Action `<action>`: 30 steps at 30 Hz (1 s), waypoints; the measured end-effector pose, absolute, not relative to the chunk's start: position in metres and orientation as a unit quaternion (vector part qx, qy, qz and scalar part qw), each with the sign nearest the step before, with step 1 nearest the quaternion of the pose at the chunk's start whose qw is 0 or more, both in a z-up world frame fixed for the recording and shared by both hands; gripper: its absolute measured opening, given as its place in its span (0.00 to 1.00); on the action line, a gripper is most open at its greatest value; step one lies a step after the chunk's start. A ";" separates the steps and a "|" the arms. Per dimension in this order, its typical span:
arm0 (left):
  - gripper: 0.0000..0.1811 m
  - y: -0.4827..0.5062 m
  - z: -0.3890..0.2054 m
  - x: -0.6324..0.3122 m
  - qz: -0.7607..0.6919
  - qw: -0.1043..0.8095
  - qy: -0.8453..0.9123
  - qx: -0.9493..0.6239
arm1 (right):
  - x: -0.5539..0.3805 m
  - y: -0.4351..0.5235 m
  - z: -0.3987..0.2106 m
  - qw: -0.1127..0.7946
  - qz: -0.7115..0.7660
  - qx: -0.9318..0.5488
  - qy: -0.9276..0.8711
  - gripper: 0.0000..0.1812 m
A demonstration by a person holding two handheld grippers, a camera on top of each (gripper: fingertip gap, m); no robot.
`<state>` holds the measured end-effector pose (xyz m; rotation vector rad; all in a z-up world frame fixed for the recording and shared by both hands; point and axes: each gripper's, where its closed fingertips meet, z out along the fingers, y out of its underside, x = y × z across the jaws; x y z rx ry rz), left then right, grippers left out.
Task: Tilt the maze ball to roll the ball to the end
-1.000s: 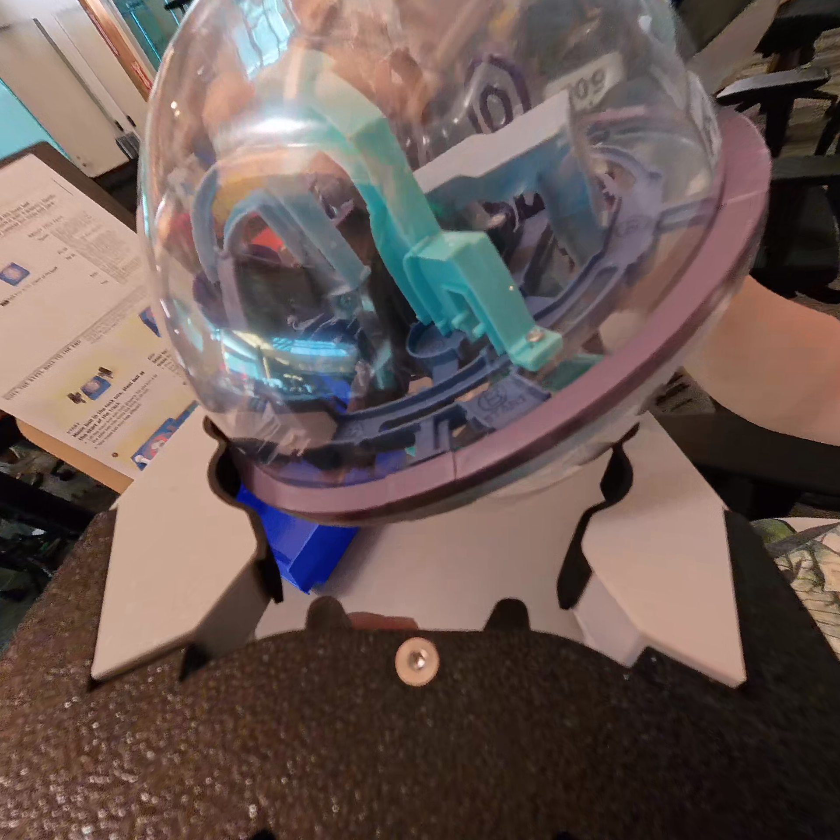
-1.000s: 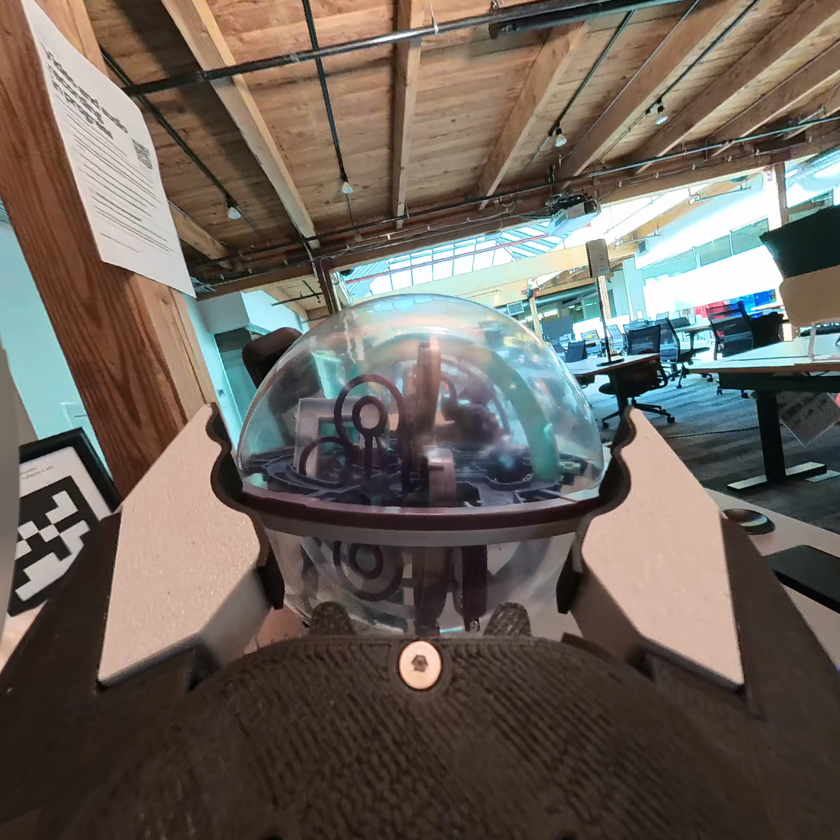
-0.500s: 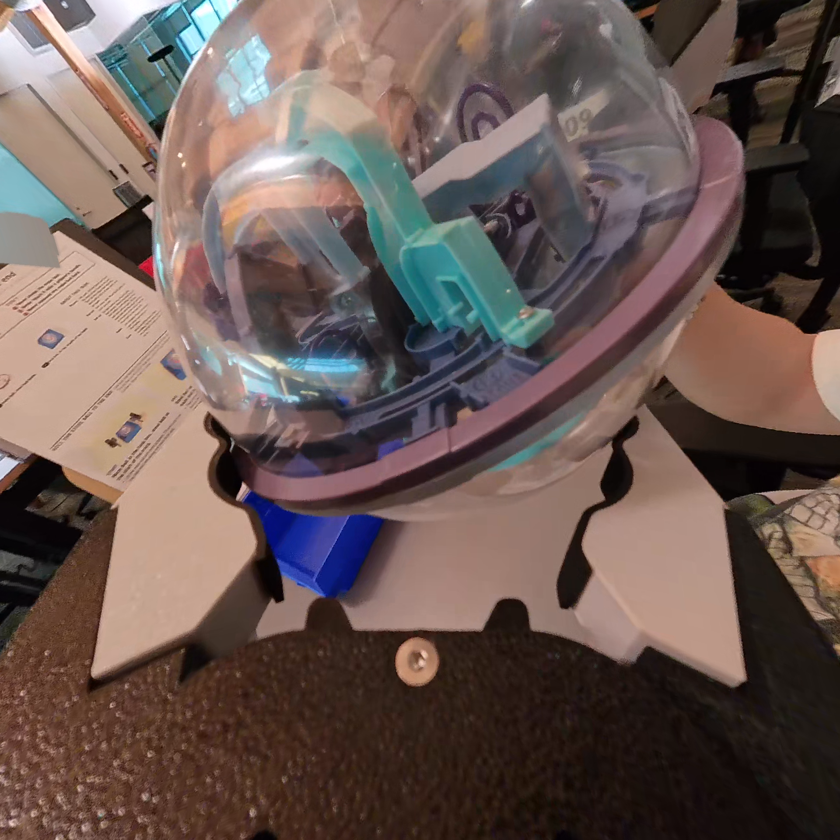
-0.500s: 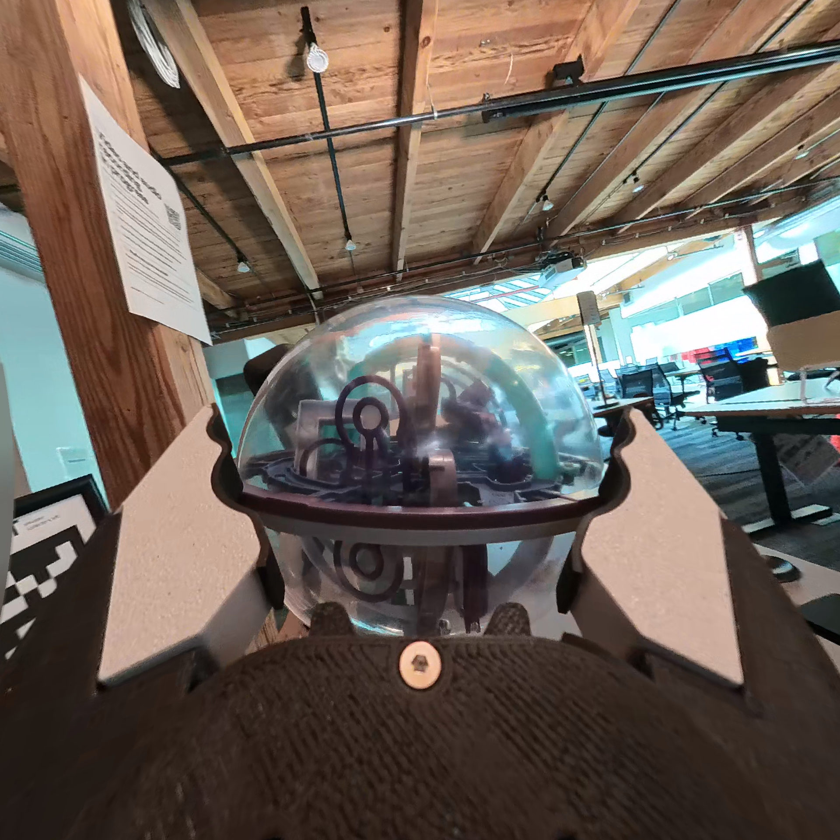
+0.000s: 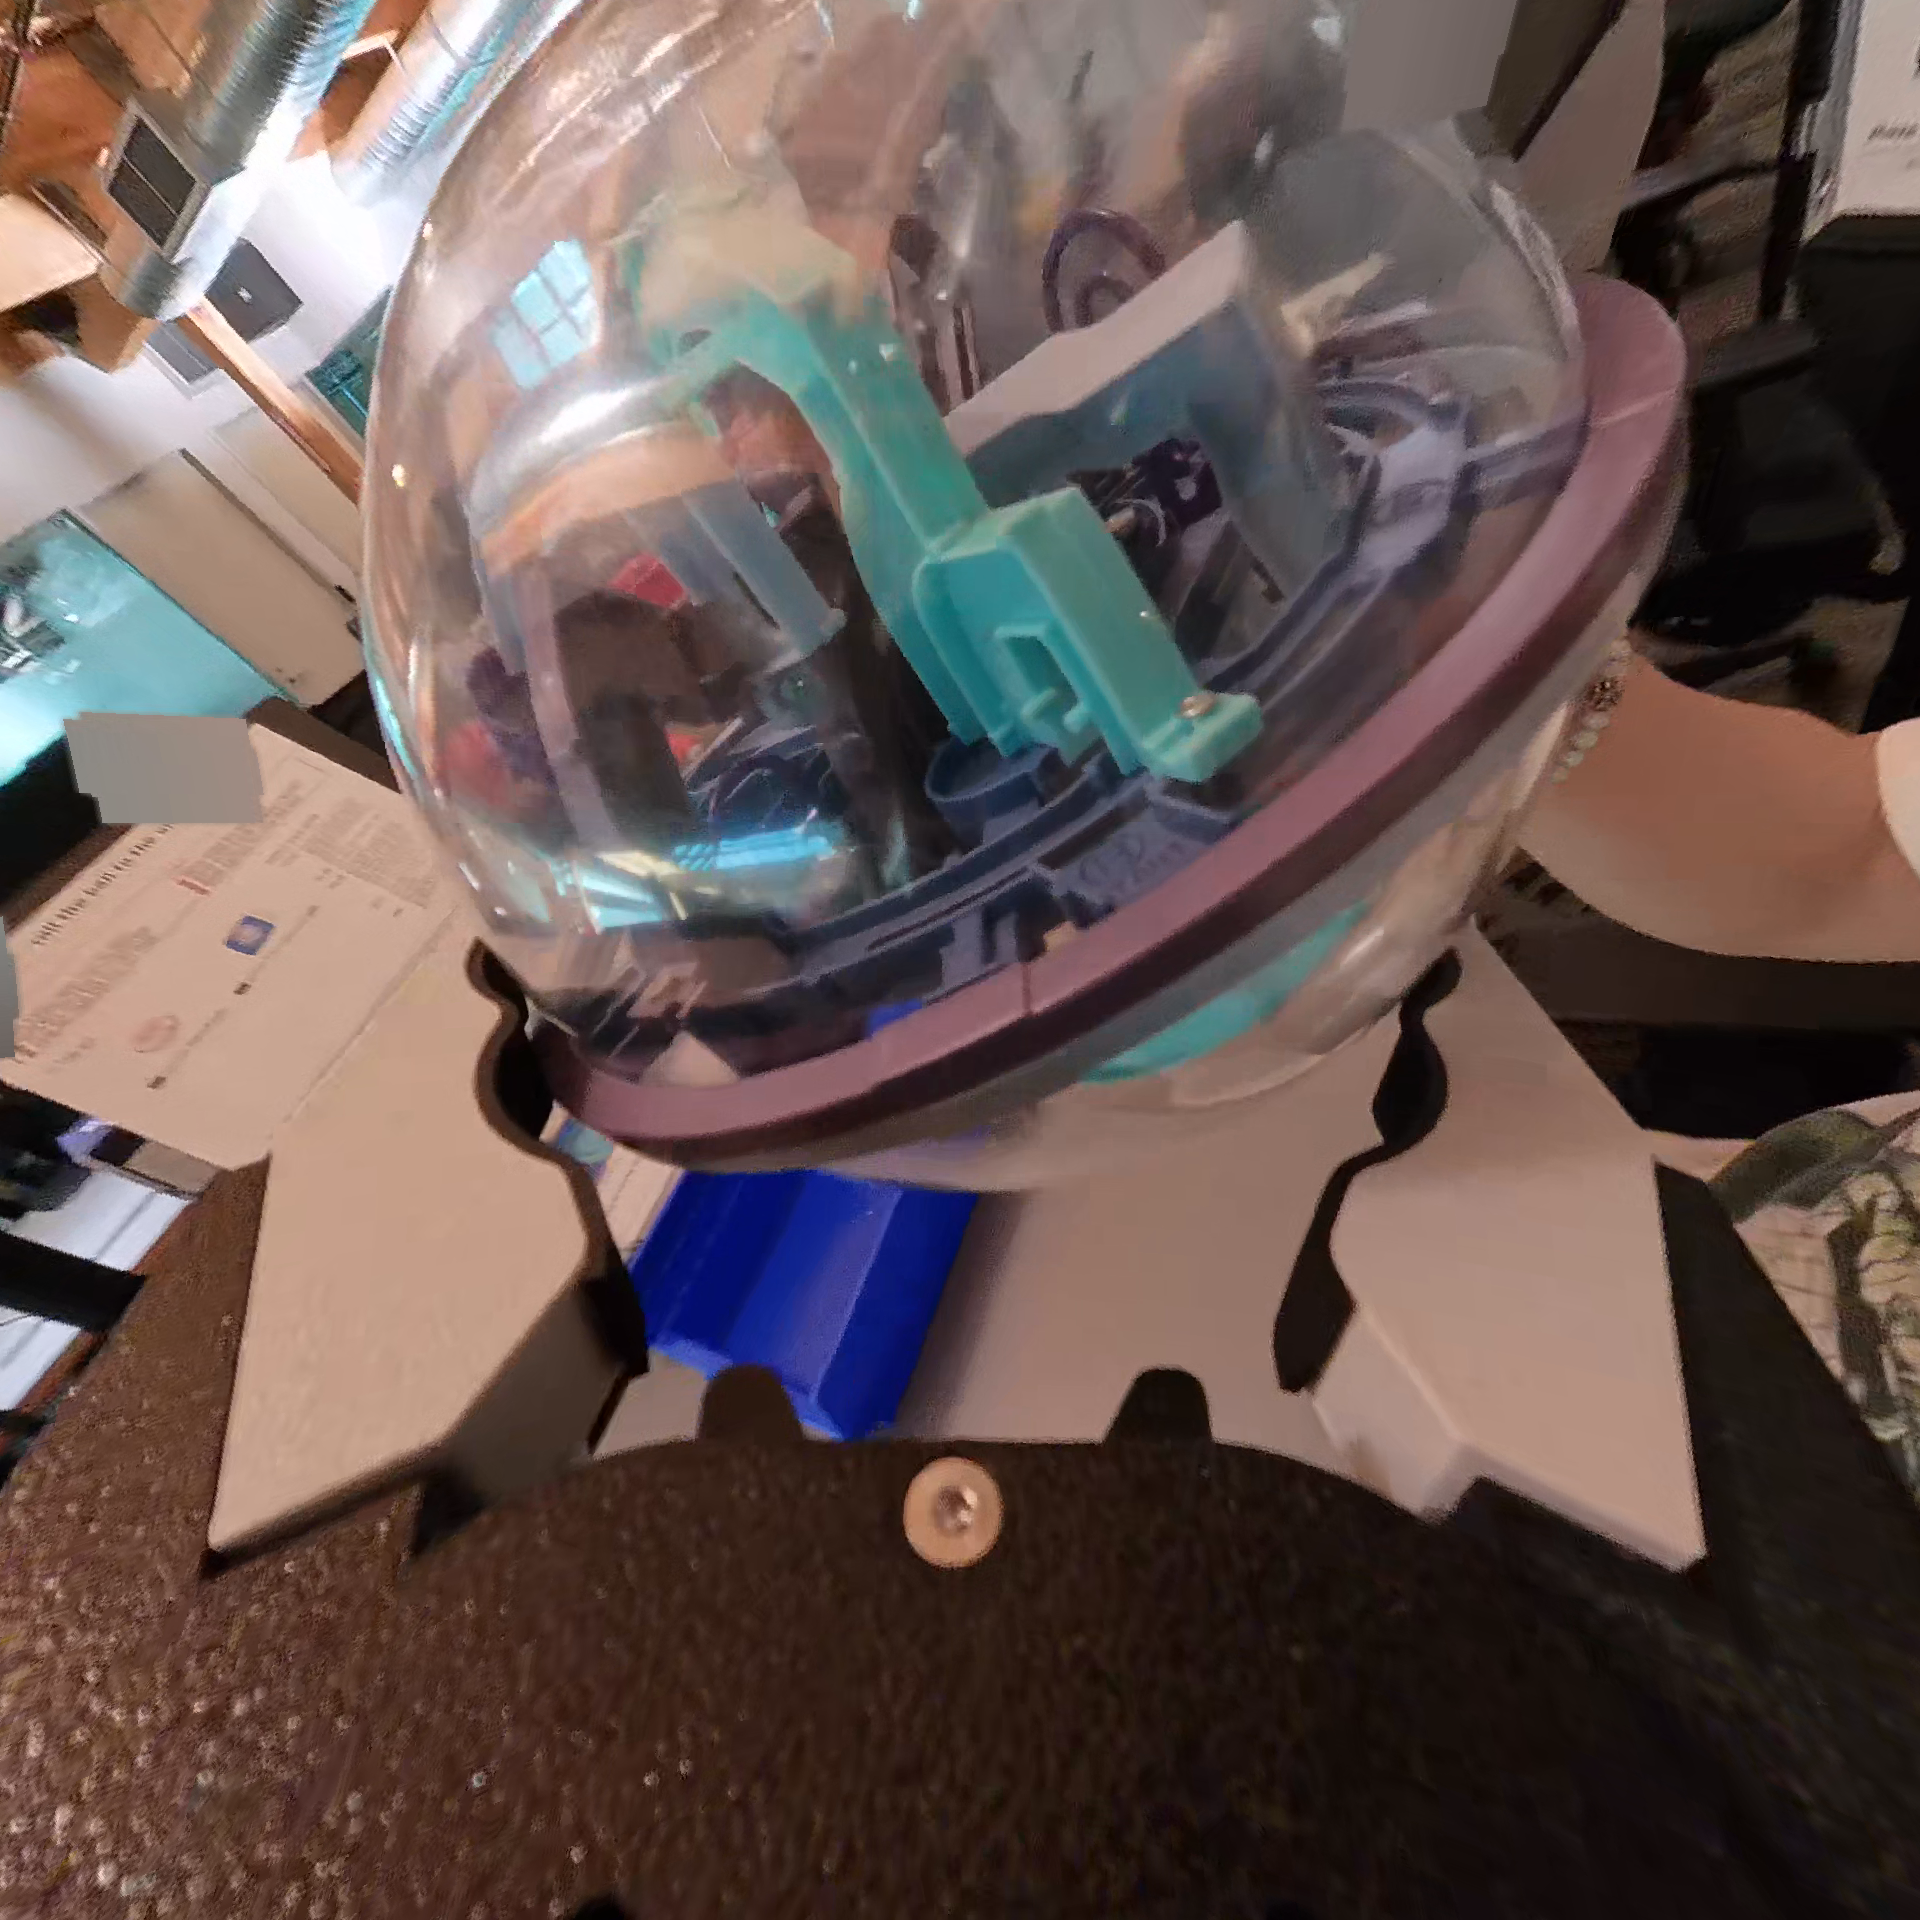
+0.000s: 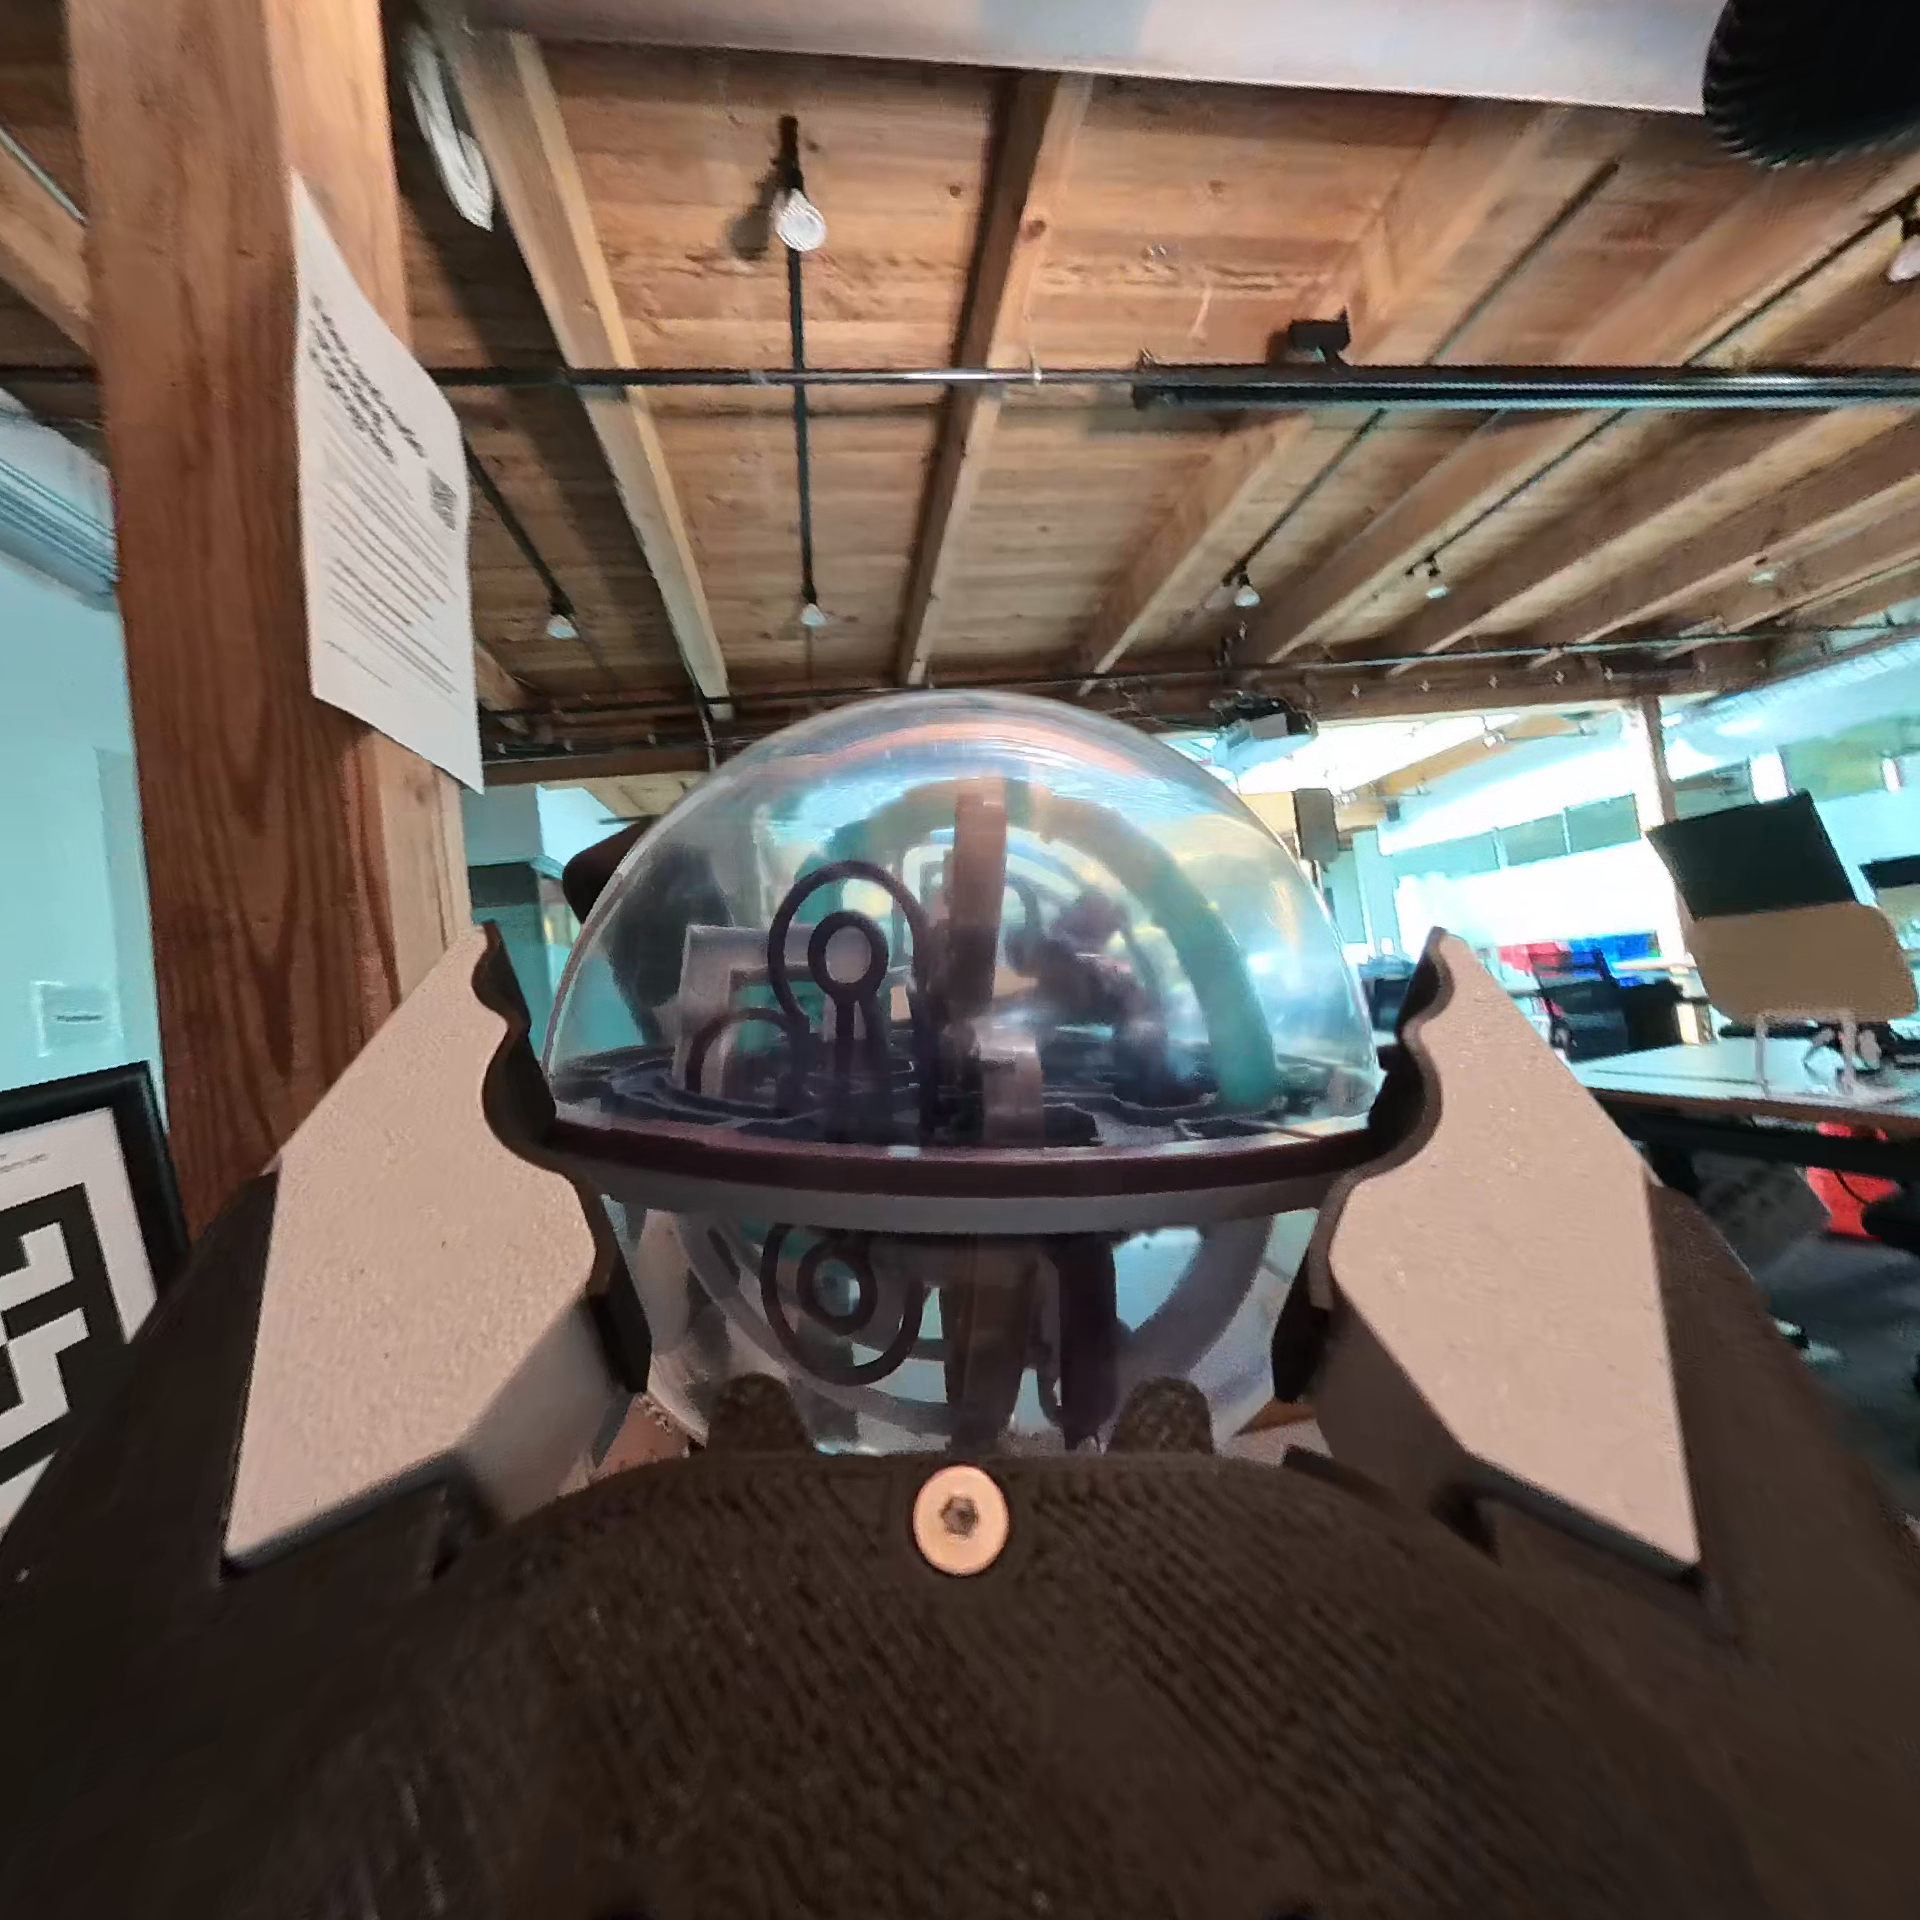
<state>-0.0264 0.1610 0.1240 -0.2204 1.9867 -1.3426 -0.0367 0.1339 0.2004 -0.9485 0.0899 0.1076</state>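
The maze ball (image 5: pixel 935 623) is a clear sphere with a purple equator ring (image 5: pixel 1351 831) and teal and blue tracks (image 5: pixel 1039 603) inside. My left gripper (image 5: pixel 961 1023) is shut on it, with the ring tilted up to the right between the pale fingers. In the right wrist view the maze ball (image 6: pixel 956 987) sits with its ring (image 6: pixel 956 1158) level in the finger notches, and my right gripper (image 6: pixel 961 1039) is shut on it. I cannot make out the small ball inside. A blue block (image 5: pixel 800 1278) and a pale plate show under the sphere.
A printed sheet (image 5: pixel 239 935) lies on the table at the left. A person's forearm (image 5: pixel 1714 831) reaches in from the right. A wooden post (image 6: pixel 239 623) with a paper notice (image 6: pixel 384 499) stands close on the left, a framed black-and-white marker (image 6: pixel 62 1247) below it. Desks (image 6: pixel 1766 1081) stand far right.
Both grippers have pitched upward with the maze ball held. The right view shows more ceiling; in the left view the sheet has slid down-left and the blue block has shifted right.
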 end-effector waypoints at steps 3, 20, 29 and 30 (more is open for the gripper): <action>0.87 0.164 0.131 -0.027 -0.486 0.394 0.778 -0.062 | -0.045 0.130 0.208 0.905 0.030 -0.425 -0.002 0.88; 0.87 0.165 0.155 -0.035 -0.289 0.485 0.821 -0.089 | -0.045 0.095 0.220 0.959 0.135 -0.230 -0.091 0.86; 0.87 0.179 0.126 -0.022 -0.241 0.417 0.860 -0.171 | -0.015 0.103 0.198 0.961 0.186 -0.206 -0.004 0.83; 0.87 0.180 0.124 -0.022 -0.239 0.412 0.862 -0.174 | -0.013 0.104 0.195 0.959 0.197 -0.202 0.003 0.82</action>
